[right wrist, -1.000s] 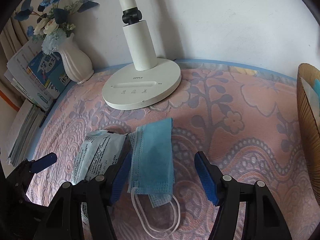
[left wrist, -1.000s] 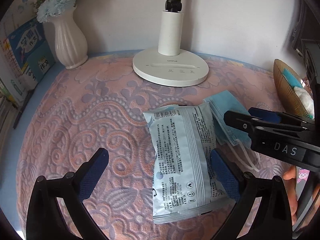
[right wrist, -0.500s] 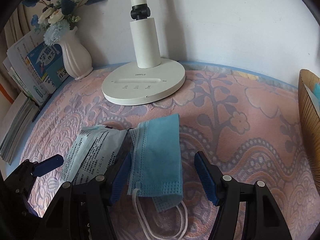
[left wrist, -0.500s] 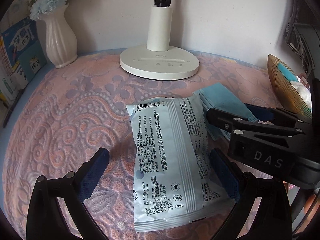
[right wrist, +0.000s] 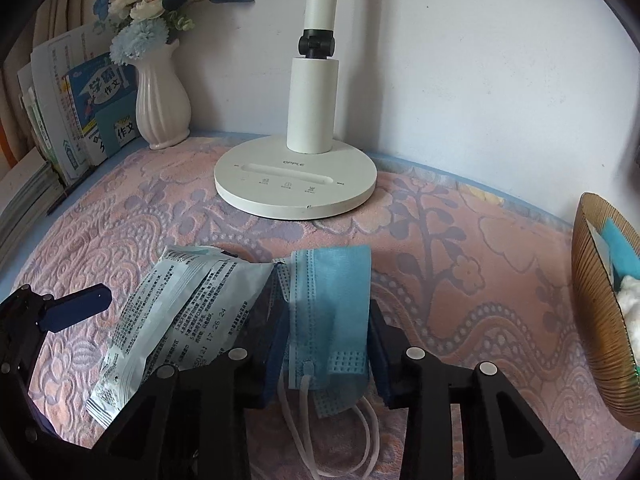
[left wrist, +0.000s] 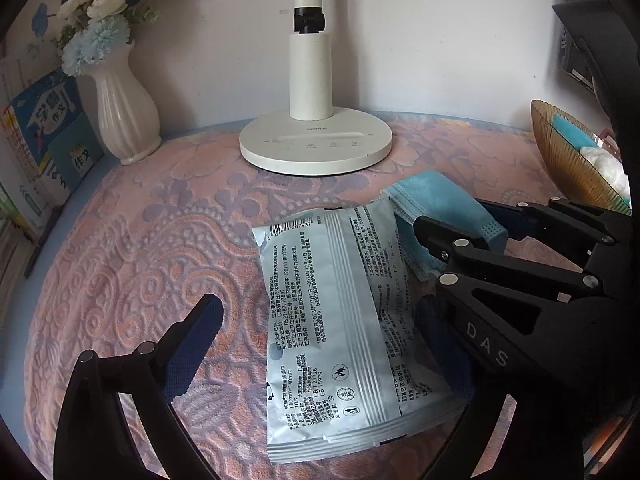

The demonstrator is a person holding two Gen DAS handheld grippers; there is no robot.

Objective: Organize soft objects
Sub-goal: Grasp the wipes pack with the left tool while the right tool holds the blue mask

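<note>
On the table's embossed pink cloth [right wrist: 460, 280], the right tool [right wrist: 328, 344] is closing around the pleated blue mask [right wrist: 332, 300], while the left tool [left wrist: 320, 344] is standing wide around the glossy packet [left wrist: 332, 320].

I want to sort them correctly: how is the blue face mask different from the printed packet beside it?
The face mask is plain blue pleated cloth with white ear loops; the packet is pale sealed film covered in print. The closing right gripper pinches the mask; the packet lies between the open left gripper's fingers. Both rest on the pink cloth.
</note>
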